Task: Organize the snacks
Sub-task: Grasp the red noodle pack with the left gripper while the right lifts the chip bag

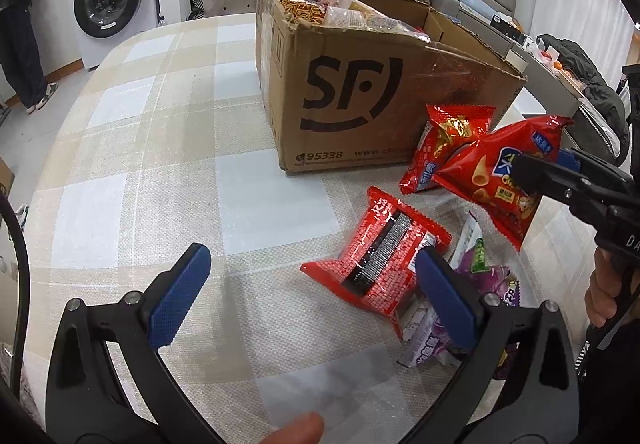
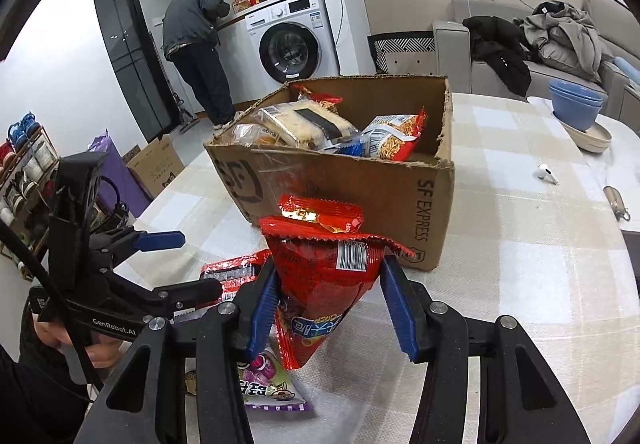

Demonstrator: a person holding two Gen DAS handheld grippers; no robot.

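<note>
My right gripper [image 2: 328,304] is shut on a red cone-snack bag [image 2: 320,284], which hangs a little above the table. In the left wrist view that bag [image 1: 492,180] is pinched by the right gripper [image 1: 532,172] at the right edge. Another red bag [image 1: 448,148] leans against the open SF cardboard box [image 1: 360,104], which holds several snack packs. My left gripper [image 1: 312,284] hovers open over the checked tablecloth. Its right finger is beside a flat red snack pack [image 1: 376,260] but nothing is between the pads. Purple packs [image 1: 480,268] lie under and beside that pack.
The box [image 2: 340,180] takes up the table's middle. Blue bowls on a plate [image 2: 576,104], an earbud [image 2: 547,173] and a small key-like item [image 2: 618,204] lie at the far right. A person [image 2: 196,44] stands by the washing machine [image 2: 296,40]. A sofa with clothes [image 2: 560,36] is behind.
</note>
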